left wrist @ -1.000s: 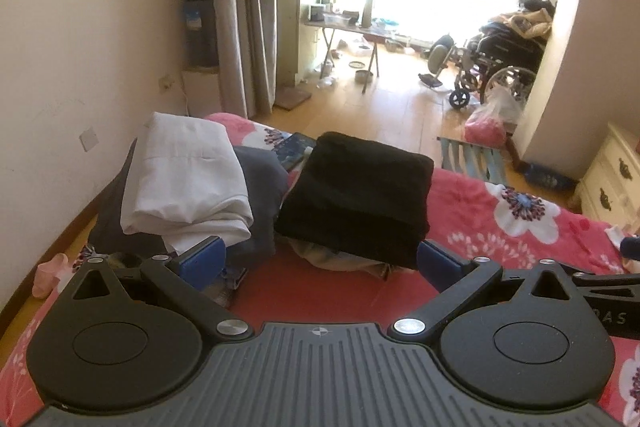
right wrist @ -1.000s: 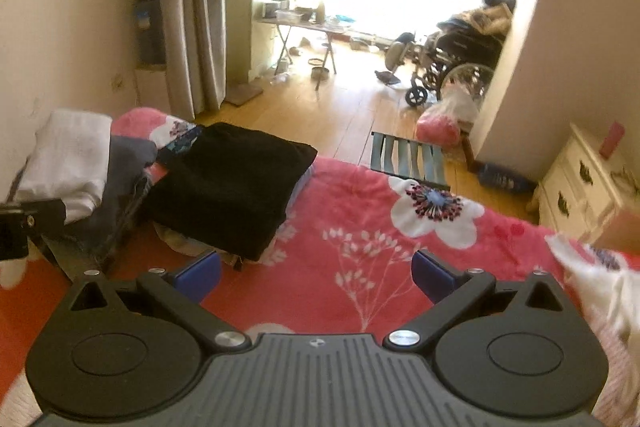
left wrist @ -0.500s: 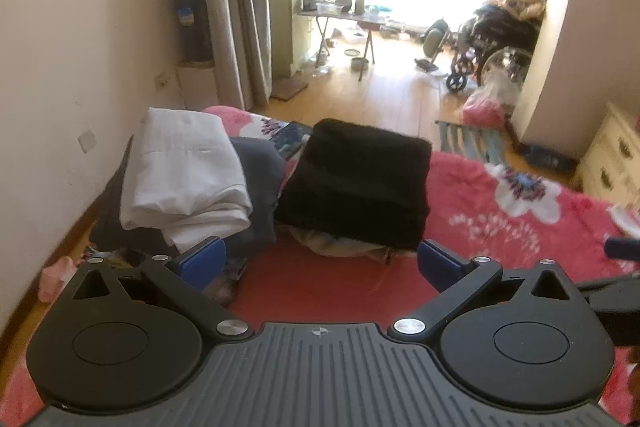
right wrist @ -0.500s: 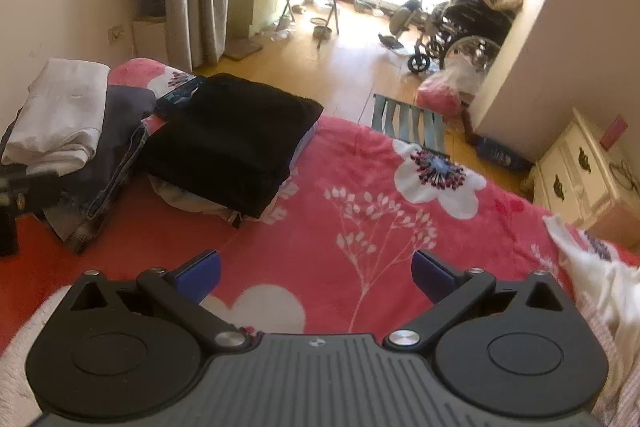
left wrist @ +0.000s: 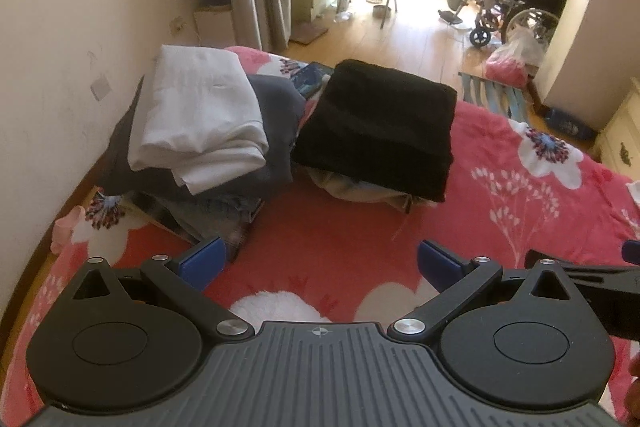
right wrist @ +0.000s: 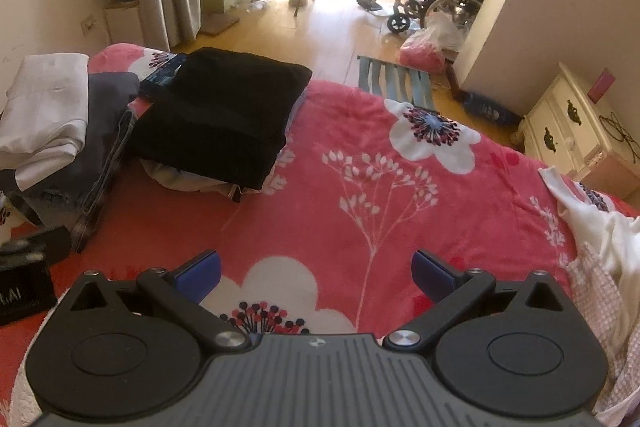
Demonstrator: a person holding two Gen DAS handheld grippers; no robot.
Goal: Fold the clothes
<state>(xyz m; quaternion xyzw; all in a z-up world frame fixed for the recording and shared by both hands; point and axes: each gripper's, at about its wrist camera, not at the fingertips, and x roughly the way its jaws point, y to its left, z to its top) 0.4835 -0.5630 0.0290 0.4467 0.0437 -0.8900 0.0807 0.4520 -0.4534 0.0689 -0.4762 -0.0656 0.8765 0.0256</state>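
Hovering my left claw (left wrist: 318,263) and right claw (right wrist: 315,269) spread wide, empty, over the bed (right wrist: 360,195), folded black garment (right wrist: 224,115) lying far left.

Both wrist cameras hover close above the bed (left wrist: 500,195), facing the far window; the left view sits further left, both sharing the black folded stack (right wrist: 224,111).

left gripper (left wrist: 319,261) — agape, right gripper (right wrist: 315,270) — agape
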